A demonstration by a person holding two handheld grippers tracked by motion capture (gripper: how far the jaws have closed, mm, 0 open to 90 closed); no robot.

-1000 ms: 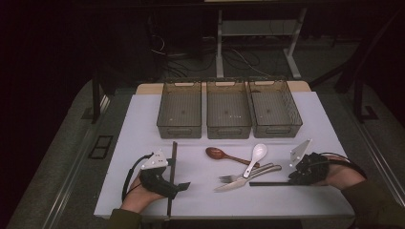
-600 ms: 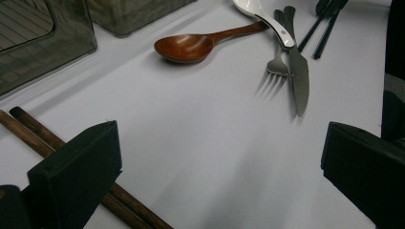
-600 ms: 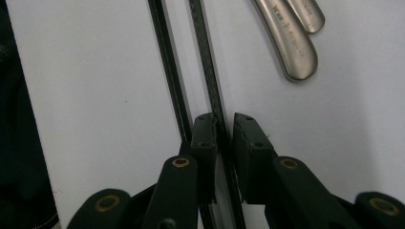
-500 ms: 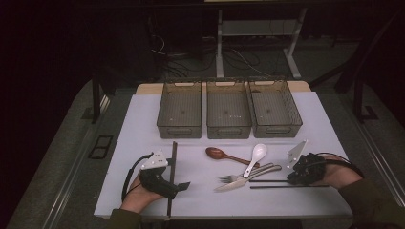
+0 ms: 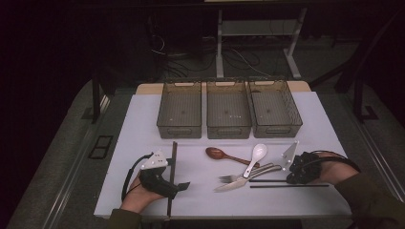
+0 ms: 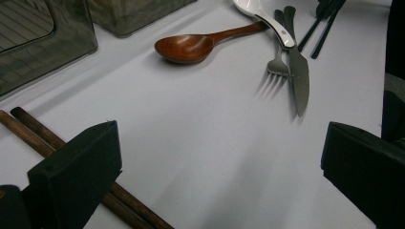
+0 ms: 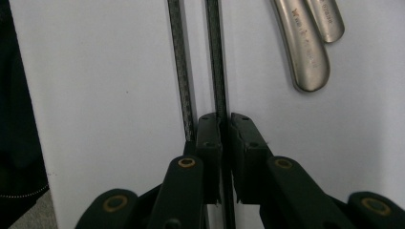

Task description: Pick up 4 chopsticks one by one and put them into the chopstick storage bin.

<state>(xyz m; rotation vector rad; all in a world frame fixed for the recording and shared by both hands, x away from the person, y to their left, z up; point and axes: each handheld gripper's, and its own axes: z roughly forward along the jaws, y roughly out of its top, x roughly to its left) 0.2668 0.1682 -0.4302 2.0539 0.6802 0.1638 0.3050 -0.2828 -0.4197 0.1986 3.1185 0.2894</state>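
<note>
My right gripper [image 5: 288, 180] lies low on the white table at the right. Its jaws have just been closing and now pinch one black chopstick [image 7: 217, 71] near its end. The second black chopstick [image 7: 181, 71] lies free just left of the jaws. Both run leftward in the high view, toward the knife [image 5: 236, 184] and fork [image 5: 237, 175]. My left gripper [image 6: 215, 167] rests open at the front left with bare table between its jaws. A pair of brown chopsticks [image 6: 33, 131] passes under its left jaw. The wooden spoon [image 6: 188, 46] and white spoon [image 5: 255, 157] lie beyond it.
Three grey mesh bins [image 5: 179, 130] [image 5: 228, 130] [image 5: 277, 128] stand side by side at the back of the table. The table's front edge [image 5: 229, 215] runs close below both hands. Dark floor, cables and a metal stand surround the table.
The right gripper's jaws have narrowed onto one black chopstick, and the hand has shifted slightly. The left hand and gripper stay where they were.
</note>
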